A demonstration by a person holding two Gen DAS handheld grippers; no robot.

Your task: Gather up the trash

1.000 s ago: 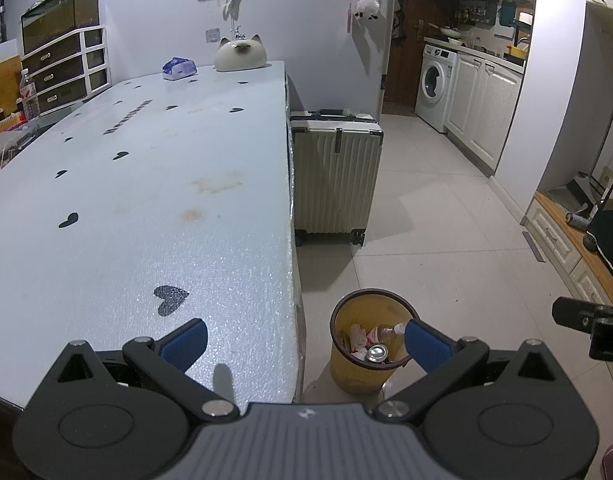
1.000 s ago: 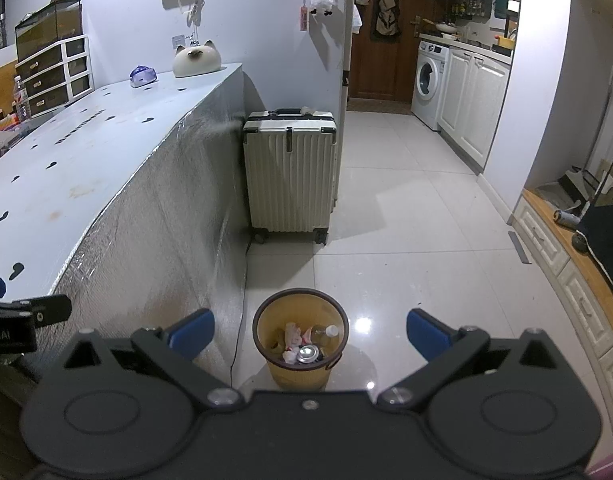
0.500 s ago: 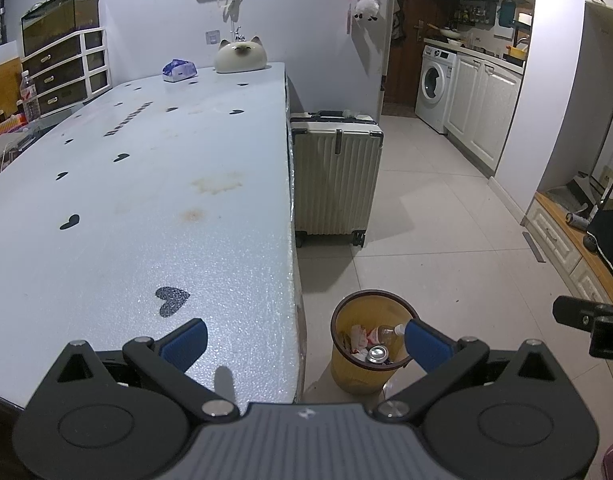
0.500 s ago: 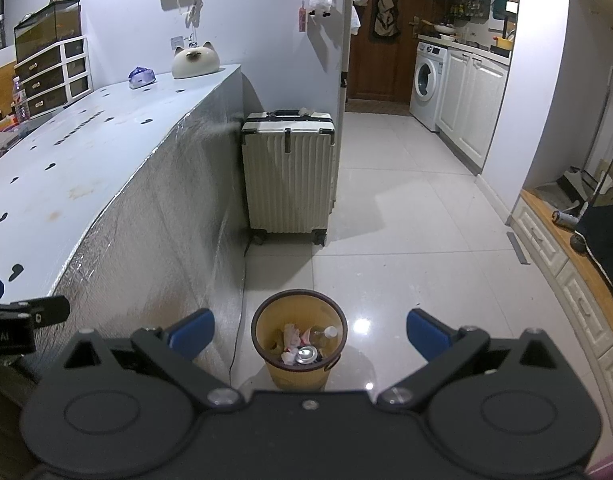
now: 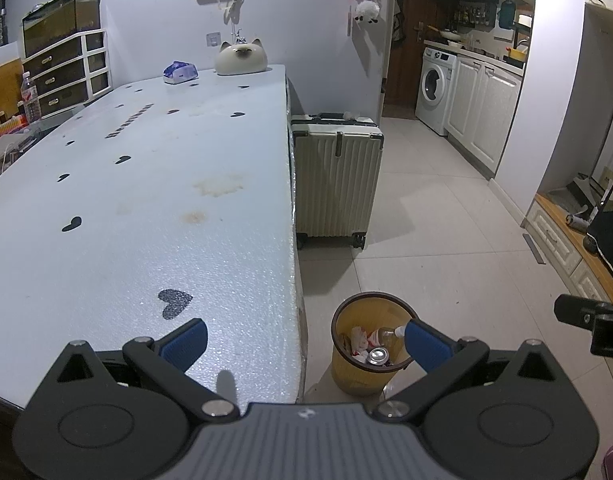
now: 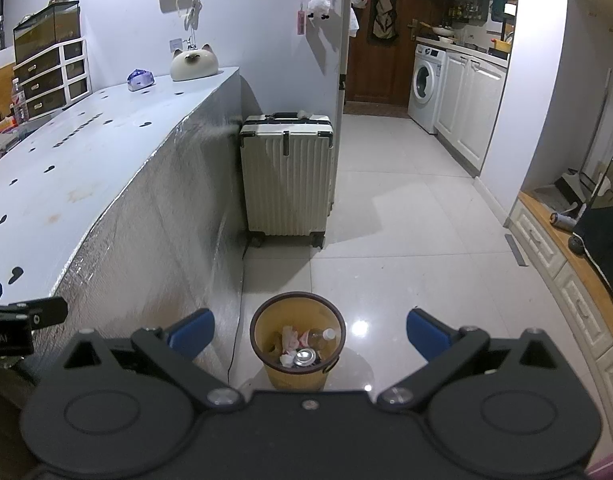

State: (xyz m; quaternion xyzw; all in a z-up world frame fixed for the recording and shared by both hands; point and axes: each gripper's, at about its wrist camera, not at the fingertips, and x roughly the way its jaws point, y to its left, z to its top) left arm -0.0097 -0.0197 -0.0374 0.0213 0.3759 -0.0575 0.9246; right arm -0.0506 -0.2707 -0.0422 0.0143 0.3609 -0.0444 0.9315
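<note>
A yellow waste bin (image 5: 348, 376) (image 6: 266, 328) stands on the floor by the table's near corner. Inside it lie a drink can (image 6: 305, 356), a clear plastic bottle (image 6: 318, 336) and crumpled paper (image 6: 289, 339). My left gripper (image 5: 304, 340) is open and holds nothing, hovering over the table's near right edge with the bin to its right. My right gripper (image 6: 309, 330) is open and holds nothing, above the floor with the bin seen between its fingers. A part of the right gripper (image 5: 590, 320) shows at the left wrist view's right edge.
The long pale table (image 5: 146, 208) carries a cat-shaped holder (image 5: 241, 57) and a tissue pack (image 5: 179, 72) at its far end. A white suitcase (image 6: 287, 178) stands beyond the bin. Tiled floor (image 6: 406, 248) runs toward a washing machine (image 6: 424, 80); low drawers (image 6: 566, 280) line the right.
Both views shift only slightly; the grippers stay open and the bin with its contents is unmoved.
</note>
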